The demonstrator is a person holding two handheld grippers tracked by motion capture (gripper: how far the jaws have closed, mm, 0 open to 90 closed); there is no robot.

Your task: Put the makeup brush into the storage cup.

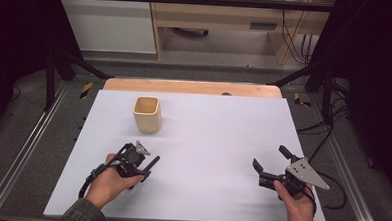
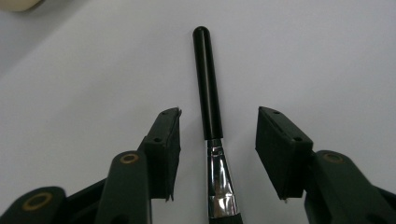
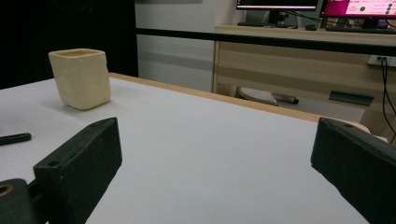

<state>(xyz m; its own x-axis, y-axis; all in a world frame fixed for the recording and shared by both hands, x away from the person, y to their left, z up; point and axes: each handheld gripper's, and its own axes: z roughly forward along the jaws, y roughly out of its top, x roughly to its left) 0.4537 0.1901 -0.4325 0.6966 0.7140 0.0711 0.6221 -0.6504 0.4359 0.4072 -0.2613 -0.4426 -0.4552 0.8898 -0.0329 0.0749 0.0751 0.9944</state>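
Observation:
A black-handled brush [image 2: 208, 84] with a silver ferrule lies flat on the white table top [image 1: 213, 136]. My left gripper [image 2: 219, 112] is lowered over it, one jaw on each side of the handle, with a gap between each pad and the brush. In the high view the left gripper [image 1: 142, 164] is at the front left and the brush handle [image 1: 154, 162] pokes out to its right. A cream square cup [image 1: 147, 114] stands upright behind it. My right gripper [image 1: 268, 156] rests at the front right, open with nothing between its jaws [image 3: 217, 135]; from there the cup [image 3: 81, 79] is at the far left.
A strip of wooden table edge [image 1: 192, 87] runs along the far side of the white top. Black frame struts and cables flank both sides. Monitors and a wooden desk [image 3: 299, 51] stand beyond the table.

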